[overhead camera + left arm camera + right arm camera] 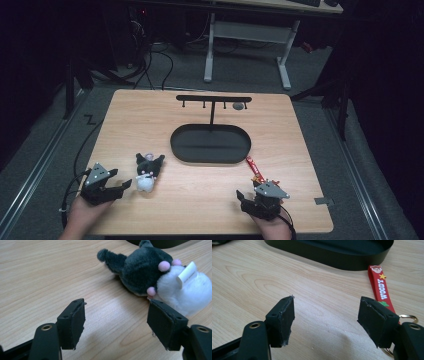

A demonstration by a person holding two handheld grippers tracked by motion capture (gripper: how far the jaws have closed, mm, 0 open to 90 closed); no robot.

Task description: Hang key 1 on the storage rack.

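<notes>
Your left gripper spread wide, nothing between its jaws, plush toy just past its right jaw, your right gripper also spread and empty, red key strap beside its right jaw, black tray beyond.

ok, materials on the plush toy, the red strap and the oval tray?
Plush toy: soft pile fabric, fuzzy dark grey and white, pink pom-poms, paper-like tag. Red strap: looks like rubber or PVC, matte, raised printed lettering, with a shiny metal ring. Oval tray: smooth matte black, probably painted metal or plastic; can't tell.
</notes>
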